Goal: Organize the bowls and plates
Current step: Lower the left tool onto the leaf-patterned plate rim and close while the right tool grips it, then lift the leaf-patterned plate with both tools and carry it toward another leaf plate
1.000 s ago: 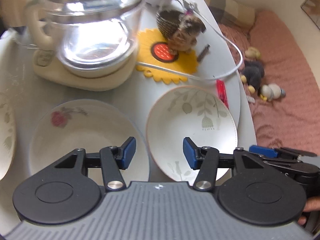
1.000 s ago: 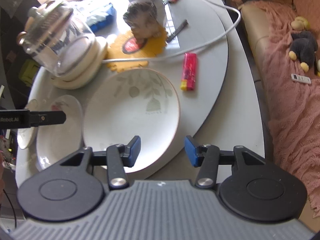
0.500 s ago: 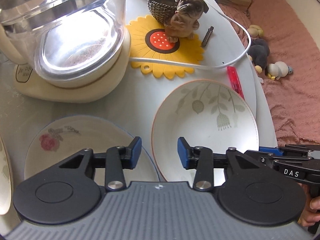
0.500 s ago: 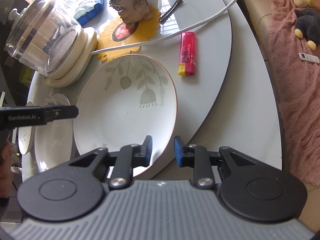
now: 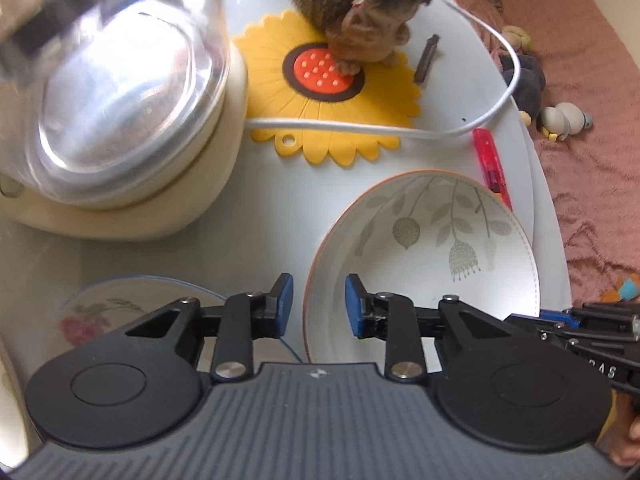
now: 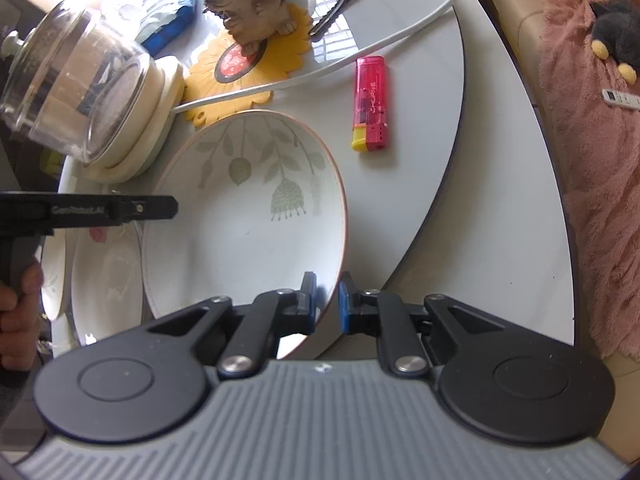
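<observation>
glass kettle (image 5: 120,92) crowds left, lighter (image 6: 370,104) perhaps clear

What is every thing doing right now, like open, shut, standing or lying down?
Right gripper: just closed, pinching the leaf bowl's rim.
Left gripper: open, jaws just closing around the same bowl's rim.
Rose plate: lying flat, unheld.
Glass kettle: upright on its base.
Lighter: lying flat.
Dog figurine: standing on the sunflower mat.

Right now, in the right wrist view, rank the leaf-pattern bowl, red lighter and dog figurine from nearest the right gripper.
1. Leaf-pattern bowl: rim between the right gripper fingers.
2. Red lighter: beyond the bowl, slightly right.
3. Dog figurine: far side, on the sunflower mat.
</observation>
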{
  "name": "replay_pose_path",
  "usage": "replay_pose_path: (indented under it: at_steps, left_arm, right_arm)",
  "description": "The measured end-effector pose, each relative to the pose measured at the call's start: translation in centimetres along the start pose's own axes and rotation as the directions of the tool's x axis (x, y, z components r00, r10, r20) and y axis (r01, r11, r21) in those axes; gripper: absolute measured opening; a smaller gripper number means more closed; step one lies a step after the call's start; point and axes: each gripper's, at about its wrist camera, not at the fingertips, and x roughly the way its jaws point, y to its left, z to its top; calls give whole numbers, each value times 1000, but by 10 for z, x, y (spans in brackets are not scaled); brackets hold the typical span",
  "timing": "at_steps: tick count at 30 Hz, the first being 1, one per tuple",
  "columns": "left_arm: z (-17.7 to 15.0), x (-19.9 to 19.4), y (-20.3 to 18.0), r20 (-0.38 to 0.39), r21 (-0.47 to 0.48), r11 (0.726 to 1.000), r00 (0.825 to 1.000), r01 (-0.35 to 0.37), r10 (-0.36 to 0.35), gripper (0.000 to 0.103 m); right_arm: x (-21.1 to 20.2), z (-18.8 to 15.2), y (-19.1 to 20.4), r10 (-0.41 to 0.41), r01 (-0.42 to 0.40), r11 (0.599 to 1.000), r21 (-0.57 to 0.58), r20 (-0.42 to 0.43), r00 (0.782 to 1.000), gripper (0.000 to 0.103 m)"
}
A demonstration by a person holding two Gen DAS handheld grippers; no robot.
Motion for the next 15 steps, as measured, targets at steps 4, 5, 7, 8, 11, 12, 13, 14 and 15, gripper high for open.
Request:
replay_pose_path:
  at_steps: [4, 5, 7, 8, 11, 12, 13, 14, 15]
  left_arm:
    - [5, 8, 10, -23, -69, 997, 999, 37, -39, 27]
    - [5, 8, 11, -25, -75, 996, 999, 46, -48, 25]
    - [5, 8, 13, -26, -85, 995, 998, 60, -62, 22]
    - [5, 8, 14, -26, -90, 994, 998, 62, -64, 21]
    - [5, 6, 11, -32, -62, 997, 998, 56, -58, 20]
    - [4, 6, 11, -34, -54, 997, 998, 54, -56, 19]
    - [4, 5, 10, -36, -49, 997, 998, 53, -55, 18]
    - [3, 4, 10, -37, -46, 998, 998, 52, -54, 17]
    - [2, 3, 10, -35, -40, 998, 998, 56, -58, 16]
  right_arm:
    - [0, -2, 0, -9, 8, 1000, 19, 18, 1000, 13]
    - [0, -3, 0, -9, 8, 1000, 18, 22, 1000, 13]
    - [0, -3, 0, -7, 6, 1000, 20, 28, 1000, 13]
    - [0, -3, 0, -4, 4, 1000, 18, 32, 999, 13]
    - [1, -2, -1, 0, -1, 1000, 17, 39, 999, 13]
    - [1, -2, -2, 3, -4, 1000, 25, 37, 999, 13]
    - [0, -3, -3, 4, -5, 1000, 30, 34, 999, 13]
    - [0, -3, -3, 2, -3, 1000, 31, 32, 999, 13]
    - [-1, -3, -2, -2, 1, 1000, 29, 32, 1000, 13]
